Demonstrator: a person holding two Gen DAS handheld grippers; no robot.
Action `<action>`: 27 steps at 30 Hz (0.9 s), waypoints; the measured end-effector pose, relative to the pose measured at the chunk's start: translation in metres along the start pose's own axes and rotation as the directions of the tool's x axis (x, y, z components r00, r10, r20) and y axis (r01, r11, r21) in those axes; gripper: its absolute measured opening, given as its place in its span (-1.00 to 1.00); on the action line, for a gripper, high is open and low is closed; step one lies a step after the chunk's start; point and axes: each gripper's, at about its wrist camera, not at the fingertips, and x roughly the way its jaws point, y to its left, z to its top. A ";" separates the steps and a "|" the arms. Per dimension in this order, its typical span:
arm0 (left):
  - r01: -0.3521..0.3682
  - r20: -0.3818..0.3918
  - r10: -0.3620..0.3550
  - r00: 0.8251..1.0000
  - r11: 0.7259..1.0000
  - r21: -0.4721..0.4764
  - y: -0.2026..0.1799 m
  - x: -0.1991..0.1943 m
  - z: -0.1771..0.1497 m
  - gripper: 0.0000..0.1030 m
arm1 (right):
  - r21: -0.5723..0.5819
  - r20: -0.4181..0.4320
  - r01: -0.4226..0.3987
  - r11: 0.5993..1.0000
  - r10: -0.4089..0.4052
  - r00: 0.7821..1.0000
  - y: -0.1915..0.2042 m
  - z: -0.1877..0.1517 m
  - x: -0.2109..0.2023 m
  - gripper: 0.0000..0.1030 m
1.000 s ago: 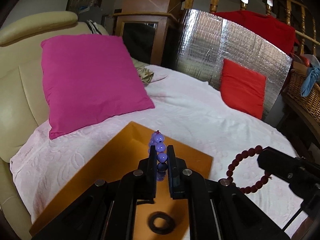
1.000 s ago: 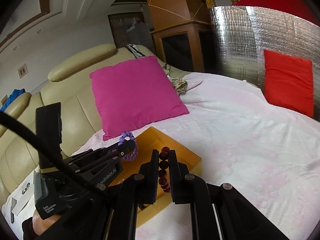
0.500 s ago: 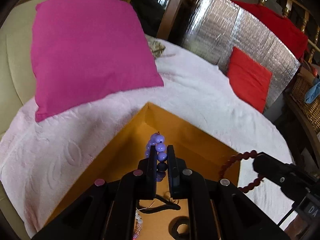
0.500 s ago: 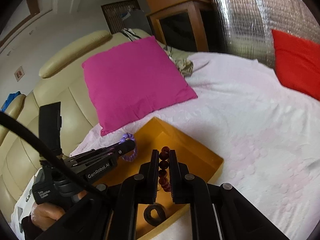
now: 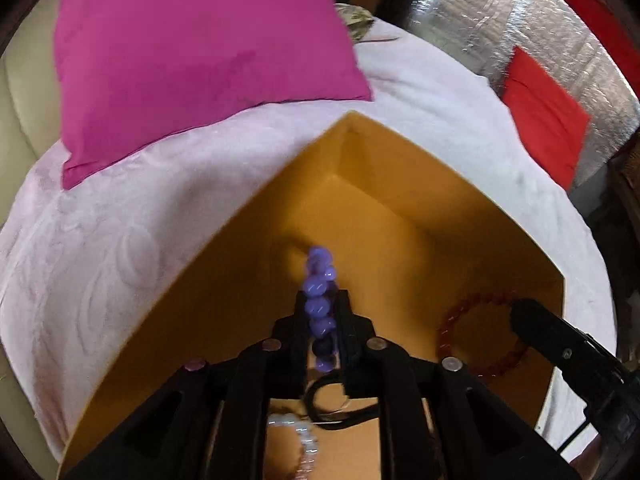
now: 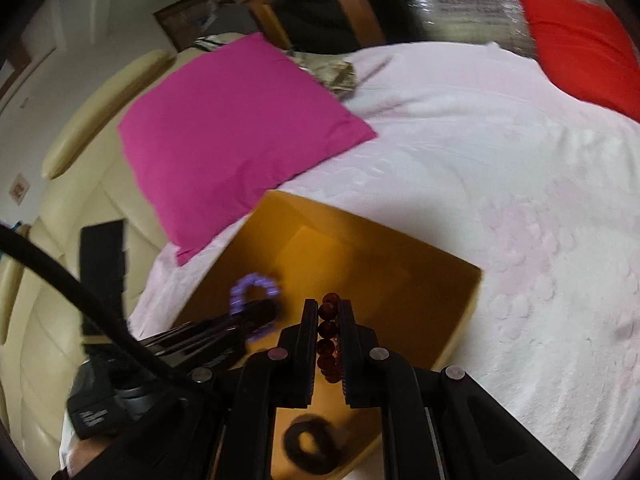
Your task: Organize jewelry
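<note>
**Lowering two bracelets into the orange box**

Hovering now right above the open orange box [image 5: 248, 280], where a second ago both tools hung higher and further back from it, with far more of the pink bed cover [image 5: 120, 240] and the magenta cushion [image 5: 200, 48] beyond the box in view. Looking steeply down into the box from both wrists.

Left gripper [image 5: 322, 300]: nearly closed, jaws just eased apart a little, with the purple bracelet [image 5: 318, 308] between the pads, apparently still pinched, and its loop poking out past the tips over the middle of the box floor. Looks like the very start of a release, though hard to judge through the blur.

Right gripper [image 6: 329, 304]: clamped narrow on the dark red bracelet [image 6: 326, 328], over the right-hand part of the box, inside its rim.

Already lying in the near end of the box: a black ring [image 6: 312, 446] and a pearly bracelet [image 5: 304, 440].

Meaning for the task: transport seemingly over, drop-off at hand. Probably calls only for opening both sets of jaws wider and pulling up clear of the box. Little risk beyond beads snagging on a pad, or landing tangled with the pieces already inside.
</note>
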 end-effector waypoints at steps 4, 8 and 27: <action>0.016 0.027 -0.016 1.000 1.000 -0.013 0.004 -0.014 0.000 -0.18 | -0.014 0.033 0.047 0.999 -0.047 0.998 -0.002 0.000 -0.009 -0.65; 0.067 0.072 -0.065 0.995 0.997 -0.032 0.011 -0.036 -0.002 -0.03 | -0.013 0.081 0.032 0.999 -0.031 0.996 -0.003 -0.004 -0.035 -0.23; -0.224 0.349 0.198 0.916 0.974 0.036 0.029 -0.217 -0.118 0.64 | -0.285 0.052 0.043 0.957 -0.030 0.998 0.073 -0.096 -0.168 0.20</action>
